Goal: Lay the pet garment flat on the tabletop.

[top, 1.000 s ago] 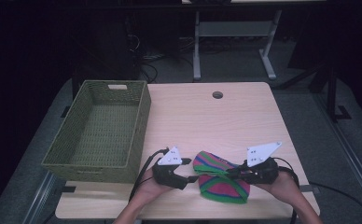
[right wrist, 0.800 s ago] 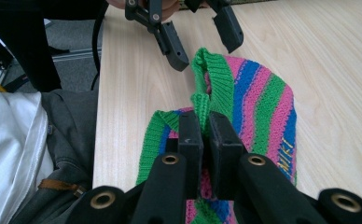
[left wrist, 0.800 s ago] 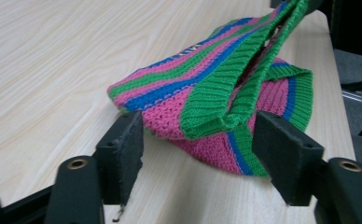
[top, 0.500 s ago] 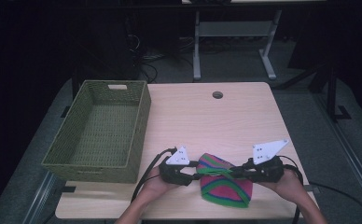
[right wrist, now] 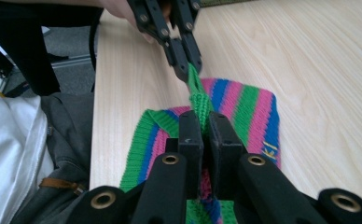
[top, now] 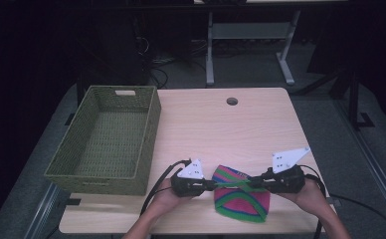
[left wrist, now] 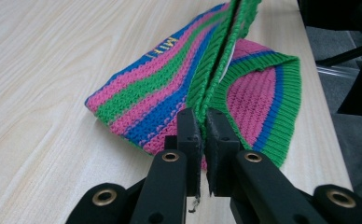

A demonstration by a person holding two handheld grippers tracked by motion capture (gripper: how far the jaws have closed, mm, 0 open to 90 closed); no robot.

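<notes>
Knitted in pink, green and blue stripes, the beanie (top: 242,198) is lying near the front edge of the wooden table (top: 221,124), its ribbed green rim stretching left to right between both grippers. Left gripper (top: 212,184), jaws having just been closing, is pinching that rim; right gripper (top: 253,183) is clamping it too. Left gripper view is revealing yellow lettering (left wrist: 163,46). A woven basket (top: 104,172) is sitting well apart at left.

Bench (top: 260,124): my left tool (top: 212,184) and right tool (top: 251,183) pinch the striped knit hat (top: 243,201); green wicker basket (top: 106,137) at left.
</notes>
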